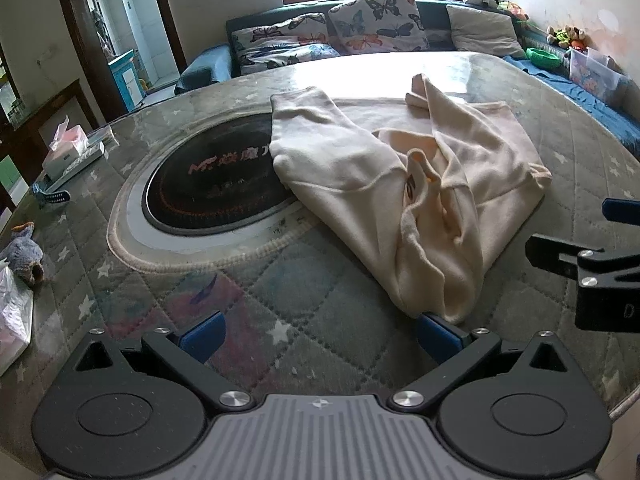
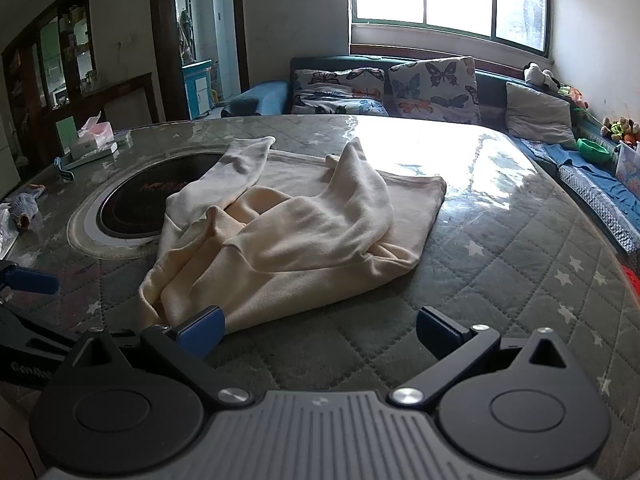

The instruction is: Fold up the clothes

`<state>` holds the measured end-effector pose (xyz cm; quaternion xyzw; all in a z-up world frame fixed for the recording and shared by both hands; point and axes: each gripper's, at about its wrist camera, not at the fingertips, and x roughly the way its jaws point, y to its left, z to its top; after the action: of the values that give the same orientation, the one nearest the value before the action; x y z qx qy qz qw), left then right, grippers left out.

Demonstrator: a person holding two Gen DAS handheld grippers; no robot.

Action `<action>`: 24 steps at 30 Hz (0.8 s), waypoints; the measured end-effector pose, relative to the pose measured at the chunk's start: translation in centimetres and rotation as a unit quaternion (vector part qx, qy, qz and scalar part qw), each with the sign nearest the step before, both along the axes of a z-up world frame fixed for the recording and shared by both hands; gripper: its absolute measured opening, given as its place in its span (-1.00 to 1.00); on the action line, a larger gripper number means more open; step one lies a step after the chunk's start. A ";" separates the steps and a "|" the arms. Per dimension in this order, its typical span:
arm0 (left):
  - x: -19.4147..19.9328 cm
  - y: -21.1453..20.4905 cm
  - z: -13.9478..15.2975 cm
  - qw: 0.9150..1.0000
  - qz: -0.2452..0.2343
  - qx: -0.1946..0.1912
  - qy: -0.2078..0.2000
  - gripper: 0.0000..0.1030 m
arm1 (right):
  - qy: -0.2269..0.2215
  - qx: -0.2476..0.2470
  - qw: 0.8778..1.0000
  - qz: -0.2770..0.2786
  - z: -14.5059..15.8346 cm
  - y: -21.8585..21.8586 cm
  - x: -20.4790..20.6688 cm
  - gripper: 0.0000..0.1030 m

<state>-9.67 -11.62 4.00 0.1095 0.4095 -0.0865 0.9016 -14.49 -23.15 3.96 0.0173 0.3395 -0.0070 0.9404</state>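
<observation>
A cream long-sleeved garment (image 1: 400, 184) lies crumpled on the quilted round table (image 1: 304, 296), sleeves thrown toward the far side, collar toward me. In the right wrist view the garment (image 2: 288, 240) lies just ahead. My left gripper (image 1: 320, 336) is open and empty; its right fingertip (image 1: 438, 336) sits at the garment's near edge. My right gripper (image 2: 320, 332) is open and empty; its left fingertip (image 2: 200, 330) is at the garment's near hem. The right gripper also shows at the right edge of the left wrist view (image 1: 592, 268).
A black induction hob (image 1: 216, 176) is set in the table, partly under the garment. A tissue box (image 1: 68, 148), a small stuffed toy (image 1: 24, 252) and a plastic bag (image 1: 12, 312) lie at the left. A sofa with butterfly cushions (image 1: 376, 20) stands behind.
</observation>
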 end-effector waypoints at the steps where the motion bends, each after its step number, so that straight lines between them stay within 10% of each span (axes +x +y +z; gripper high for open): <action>1: 0.1 0.1 0.1 1.000 0.000 -0.002 -0.002 1.00 | 0.000 -0.001 1.000 0.001 0.0 0.0 0.1 0.99; 24: 12.3 0.3 2.5 0.998 -0.005 -0.037 -0.051 0.74 | 0.011 0.021 1.000 0.007 1.6 -3.8 13.6 0.16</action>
<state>2.61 -11.34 6.49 0.0823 0.3590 -0.1003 0.9243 -0.87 -26.97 5.60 0.0342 0.3499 0.0067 0.9361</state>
